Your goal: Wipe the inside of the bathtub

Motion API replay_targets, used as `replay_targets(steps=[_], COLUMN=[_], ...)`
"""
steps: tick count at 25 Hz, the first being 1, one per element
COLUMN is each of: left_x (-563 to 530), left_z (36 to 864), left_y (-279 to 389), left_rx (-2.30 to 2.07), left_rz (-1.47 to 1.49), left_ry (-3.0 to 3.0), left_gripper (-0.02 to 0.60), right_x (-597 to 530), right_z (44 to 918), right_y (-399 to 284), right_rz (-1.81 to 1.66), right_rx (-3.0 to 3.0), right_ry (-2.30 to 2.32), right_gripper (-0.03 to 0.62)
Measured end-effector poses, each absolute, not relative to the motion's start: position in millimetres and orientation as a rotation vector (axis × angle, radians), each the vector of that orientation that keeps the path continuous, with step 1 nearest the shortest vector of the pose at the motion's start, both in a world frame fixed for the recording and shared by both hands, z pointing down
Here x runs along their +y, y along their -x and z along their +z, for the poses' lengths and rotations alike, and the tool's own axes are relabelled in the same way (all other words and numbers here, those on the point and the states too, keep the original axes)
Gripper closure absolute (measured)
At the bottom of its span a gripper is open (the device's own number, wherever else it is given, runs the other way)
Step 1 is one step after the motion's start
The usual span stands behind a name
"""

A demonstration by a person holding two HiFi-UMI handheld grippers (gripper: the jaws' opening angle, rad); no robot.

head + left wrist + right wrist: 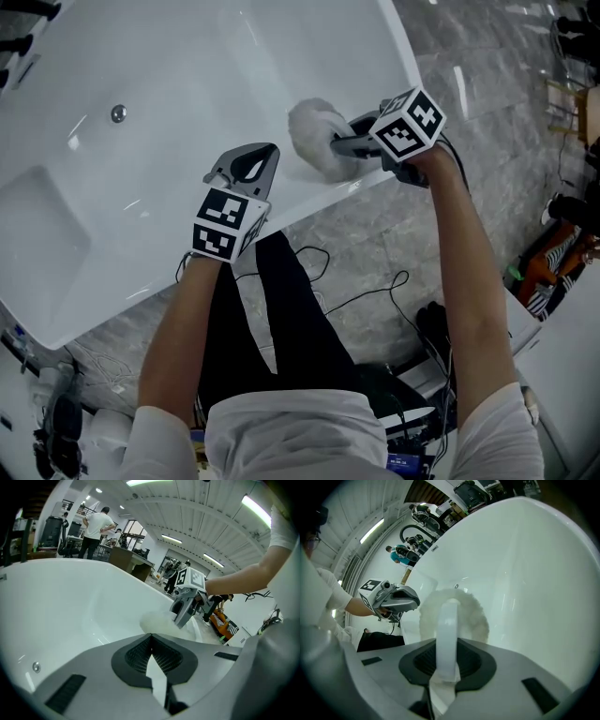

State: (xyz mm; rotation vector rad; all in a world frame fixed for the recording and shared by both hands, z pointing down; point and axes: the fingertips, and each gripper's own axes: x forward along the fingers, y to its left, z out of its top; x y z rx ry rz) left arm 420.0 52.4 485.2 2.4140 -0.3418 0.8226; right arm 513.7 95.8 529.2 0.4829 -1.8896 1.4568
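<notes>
Fingers of the right gripper (446, 660) clamp the white handle (450, 620) of a fluffy pad (477, 616), set against the bathtub's (141, 75) inner wall by its near rim. The left gripper's (152, 660) fingers are closed, empty. Wiping seems under way; next, sweep the pad toward the drain (118, 113).

Large lab-like hall; arched ceiling (197, 513) with strip lights (171, 538), desks (129, 562), standing people (96, 531), cables (375, 291) on stone floor (487, 103)
</notes>
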Motion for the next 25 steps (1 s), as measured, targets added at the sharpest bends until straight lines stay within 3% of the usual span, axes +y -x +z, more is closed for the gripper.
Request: replay_targets(steps=[12, 16, 25], left_x=[45, 43, 31], left_z=[486, 495, 506], left_y=[-395, -409, -401], left_rx=[-0.346, -0.357, -0.415], left_rz=[0.818, 0.833, 0.842], left_ry=[-2.406, -2.394, -2.364], left_gripper=[0.575, 0.575, 0.575], right_x=[94, 94, 91], right_z=[529, 545, 592], right_y=[-531, -562, -559], right_rz=[1.387, 1.380, 1.319], right_rx=[-1.766, -1.654, -1.455], right_ry=[-0.487, -0.448, -0.322], right_gripper=[0.502, 0.502, 0.502])
